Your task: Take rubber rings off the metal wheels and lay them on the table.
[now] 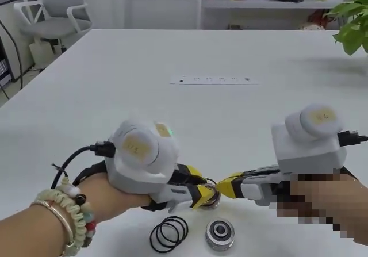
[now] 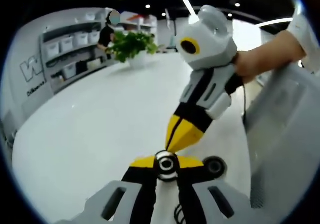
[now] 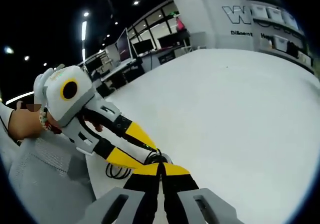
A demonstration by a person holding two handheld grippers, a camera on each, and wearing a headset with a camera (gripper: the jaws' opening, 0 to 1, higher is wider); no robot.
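Clamping a metal wheel (image 2: 166,165) between its yellow tips, the left gripper (image 1: 202,195) was held low over the near edge of the table (image 1: 172,56), with the wheel sitting right at the end of its jaws. From the other side, the right gripper (image 1: 223,186) met it nose to nose. Its jaws were drawn together into one yellow point, and that point touched the rim of the held wheel. Whether anything thin was nipped between those tips could not be made out.

Below the left gripper, a small bunch of black rubber rings (image 1: 168,233) lay flat and overlapping on the tabletop. Just to their right, apart from them, a second wheel (image 1: 219,234) lay on its side with its dark hub facing up, almost directly under the spot where the two grippers met.

The table was broad, white and matte. A grey office chair (image 1: 54,10) stood past its far left corner, a pale socket strip (image 1: 214,80) was set into the middle of the top, and a green plant (image 1: 353,24) leaned in at the far right. Behind all this ran a shelf (image 1: 259,3) carrying a mug and other small items.
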